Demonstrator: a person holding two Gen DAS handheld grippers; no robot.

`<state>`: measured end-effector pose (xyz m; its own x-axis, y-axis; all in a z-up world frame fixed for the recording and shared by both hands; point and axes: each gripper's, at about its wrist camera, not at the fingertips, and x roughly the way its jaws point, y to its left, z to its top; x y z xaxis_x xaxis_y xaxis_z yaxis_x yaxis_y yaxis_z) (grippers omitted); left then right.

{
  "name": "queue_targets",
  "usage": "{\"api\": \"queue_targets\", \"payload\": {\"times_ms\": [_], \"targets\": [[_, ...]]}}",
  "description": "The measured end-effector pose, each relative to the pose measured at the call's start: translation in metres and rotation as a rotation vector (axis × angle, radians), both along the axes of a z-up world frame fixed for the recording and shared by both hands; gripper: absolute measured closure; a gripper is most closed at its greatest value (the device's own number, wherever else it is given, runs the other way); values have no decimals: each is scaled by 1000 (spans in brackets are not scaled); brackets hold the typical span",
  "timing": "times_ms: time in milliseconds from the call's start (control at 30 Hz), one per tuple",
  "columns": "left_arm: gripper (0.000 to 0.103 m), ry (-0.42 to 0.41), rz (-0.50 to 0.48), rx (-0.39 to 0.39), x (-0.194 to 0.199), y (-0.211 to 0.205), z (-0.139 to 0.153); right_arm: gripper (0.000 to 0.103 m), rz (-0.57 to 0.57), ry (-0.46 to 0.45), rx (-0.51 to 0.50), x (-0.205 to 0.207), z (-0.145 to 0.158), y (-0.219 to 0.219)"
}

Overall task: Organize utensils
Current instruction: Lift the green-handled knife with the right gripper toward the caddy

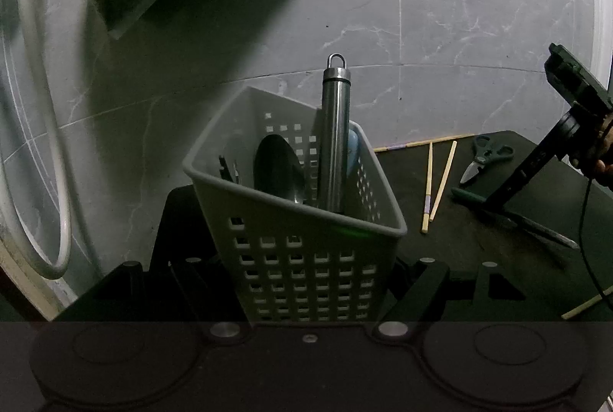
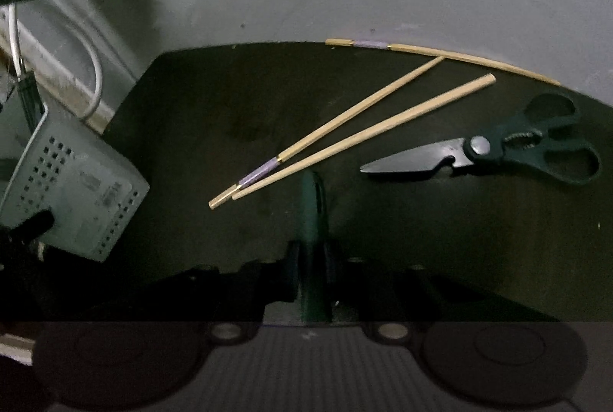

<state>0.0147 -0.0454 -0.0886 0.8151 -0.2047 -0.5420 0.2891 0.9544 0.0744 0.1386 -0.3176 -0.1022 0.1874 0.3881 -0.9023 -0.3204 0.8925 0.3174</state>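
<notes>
Left gripper: we clamped its fingers on the grey basket, lower centre.
Right gripper: we gripped a green-handled knife; handle ran up-frame.
Bearing: basket lay lower left of our knife.
Worktop: chopsticks, scissors remained.

Dark tabletop with three chopsticks, kitchen scissors, green-handled knife

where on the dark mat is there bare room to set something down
The widest bare patch of the dark mat lies between the perforated grey plastic basket and the pair of bamboo chopsticks. Another runs along the near edge, below the black-handled kitchen scissors. The far right is crowded: chopsticks, scissors and a green-handled knife.
</notes>
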Motion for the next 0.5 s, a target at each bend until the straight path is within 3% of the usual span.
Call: {"api": "queue_targets", "payload": {"times_ms": [400, 500], "targets": [[25, -1, -3, 5, -1, 0, 1, 91, -286, 74, 199, -2, -15, -56], [25, 0, -3, 5, -1, 0, 0, 90, -281, 75, 145, -2, -19, -58]]}}
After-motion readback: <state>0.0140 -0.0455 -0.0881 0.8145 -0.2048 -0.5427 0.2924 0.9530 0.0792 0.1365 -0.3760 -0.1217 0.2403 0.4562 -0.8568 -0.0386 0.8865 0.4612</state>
